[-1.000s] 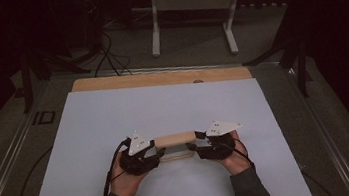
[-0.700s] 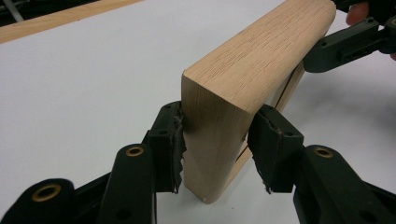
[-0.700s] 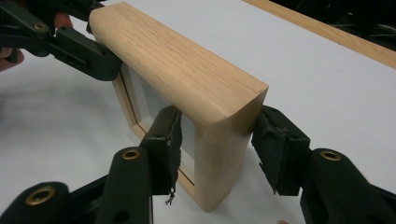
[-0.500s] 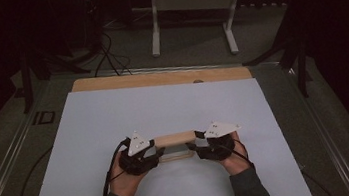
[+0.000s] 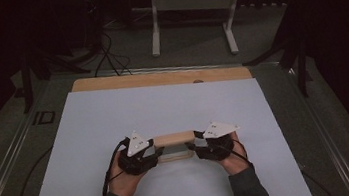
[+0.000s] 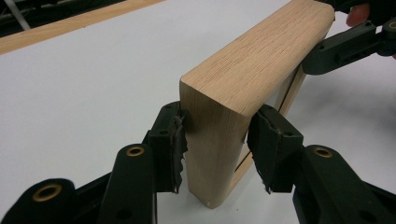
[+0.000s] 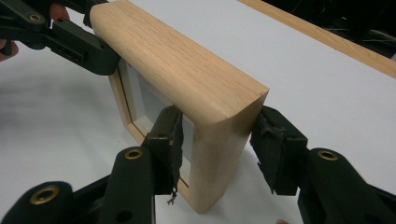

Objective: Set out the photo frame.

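Currently, the wooden frame (image 5: 174, 139) stands upright on the worktop (image 5: 163, 104), slightly toward 6 o'clock of centre. Left gripper (image 5: 150, 152) fingers (image 6: 170, 140) clamp its 9 o'clock end. Right gripper (image 5: 199, 143) fingers (image 7: 275, 140) clamp its 3 o'clock end.

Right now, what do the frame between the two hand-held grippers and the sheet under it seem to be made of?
The frame looks like pale solid wood, probably oak: open straight grain, rounded edges, matte unvarnished finish. Its inner panel looks like glass or clear plastic; hard to tell. The sheet looks like matte white paper or board, smooth and without gloss.

white table (image 5: 164, 109), wooden edge strip (image 5: 160, 78), metal stand (image 5: 189, 0), floor cables (image 5: 106, 51)
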### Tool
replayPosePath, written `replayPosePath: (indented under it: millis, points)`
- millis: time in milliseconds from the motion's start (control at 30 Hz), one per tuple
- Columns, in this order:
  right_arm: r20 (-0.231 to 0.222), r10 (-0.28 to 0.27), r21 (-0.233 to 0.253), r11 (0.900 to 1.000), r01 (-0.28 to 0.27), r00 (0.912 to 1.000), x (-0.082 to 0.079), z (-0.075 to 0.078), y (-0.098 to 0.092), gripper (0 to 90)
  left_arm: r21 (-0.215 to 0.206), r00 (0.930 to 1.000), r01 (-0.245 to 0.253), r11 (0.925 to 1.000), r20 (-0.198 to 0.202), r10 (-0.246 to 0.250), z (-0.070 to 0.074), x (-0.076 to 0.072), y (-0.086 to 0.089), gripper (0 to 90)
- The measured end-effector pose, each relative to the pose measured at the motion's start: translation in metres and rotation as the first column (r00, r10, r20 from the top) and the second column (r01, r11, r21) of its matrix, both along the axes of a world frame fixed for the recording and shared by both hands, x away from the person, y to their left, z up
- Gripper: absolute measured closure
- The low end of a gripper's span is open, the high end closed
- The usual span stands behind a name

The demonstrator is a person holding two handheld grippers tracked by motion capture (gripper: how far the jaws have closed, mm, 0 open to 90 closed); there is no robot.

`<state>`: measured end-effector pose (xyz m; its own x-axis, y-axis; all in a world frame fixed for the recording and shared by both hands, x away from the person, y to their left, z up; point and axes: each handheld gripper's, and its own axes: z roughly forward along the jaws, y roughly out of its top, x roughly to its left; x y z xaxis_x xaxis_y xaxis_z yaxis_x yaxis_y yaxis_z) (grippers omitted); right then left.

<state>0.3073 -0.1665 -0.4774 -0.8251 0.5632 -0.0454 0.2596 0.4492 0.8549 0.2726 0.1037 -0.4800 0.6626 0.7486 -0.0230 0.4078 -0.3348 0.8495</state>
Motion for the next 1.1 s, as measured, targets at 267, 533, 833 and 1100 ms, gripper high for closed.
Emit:
replayPosePath:
  millis: [267, 533, 833, 1100]
  points:
    - [0.003, 0.005, -0.008, 1.0, -0.005, 1.0, 0.002, 0.002, 0.002, 53.4, -0.005, 1.0, 0.0, 1.0, -0.007, -0.001, 0.001, 0.002, 0.003, 56.1]
    - [0.013, 0.005, -0.017, 1.0, -0.005, 0.9999, 0.006, 0.004, 0.01, 53.4, -0.006, 0.9999, -0.003, 1.0, -0.01, 0.003, 0.002, 0.007, 0.009, 55.9]
    - [0.011, -0.001, -0.018, 1.0, 0.002, 0.9999, 0.01, 0.005, 0.016, 53.5, -0.004, 1.0, 0.0, 1.0, -0.006, 0.0, 0.002, 0.013, 0.015, 55.8]
    - [0.014, -0.002, -0.024, 1.0, 0.002, 0.9999, 0.016, 0.006, 0.022, 53.8, 0.017, 0.9999, 0.007, 0.9998, 0.008, -0.007, 0.005, 0.019, 0.02, 55.7]
